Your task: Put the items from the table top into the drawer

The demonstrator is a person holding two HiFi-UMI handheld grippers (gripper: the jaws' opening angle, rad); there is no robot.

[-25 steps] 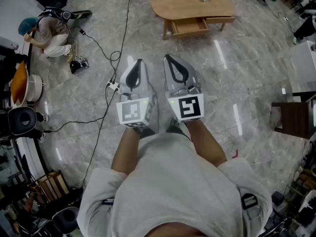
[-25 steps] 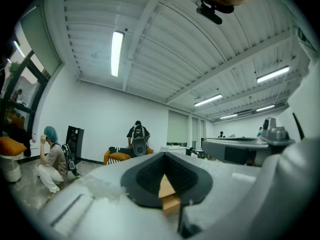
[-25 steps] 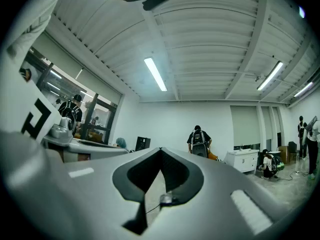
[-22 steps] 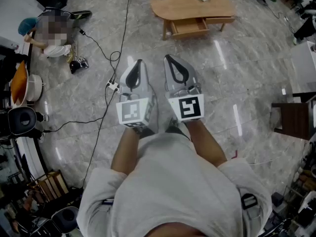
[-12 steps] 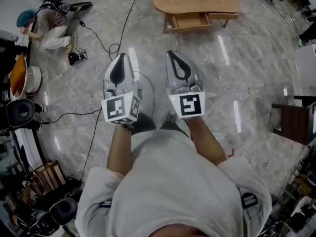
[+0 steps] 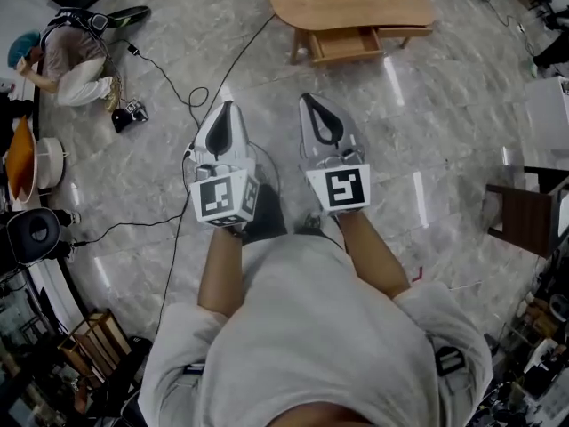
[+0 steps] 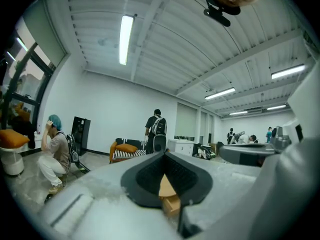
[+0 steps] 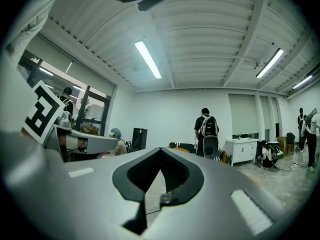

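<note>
- A person (image 6: 76, 56) in a teal cap crouches on the grey marble floor (image 6: 427, 132), far left.
- A black cable (image 6: 175, 229) trails across the floor.
- A dark wooden chair (image 6: 520, 221) stands at the right edge.
- A person with a backpack (image 7: 157, 133) stands by the far wall, back turned.
- A strip light (image 7: 125, 39) glows on the ribbed ceiling.

The left gripper (image 6: 228, 107) has swung out to the left, away from the right gripper (image 6: 307, 103), so a wider strip of floor (image 6: 271, 127) shows between them than a second ago. The bench (image 6: 338, 7) has slid up in the head view, and its far edge is now cut off by the frame. The crouching person (image 6: 67, 56) has drifted toward the upper left corner.
</note>
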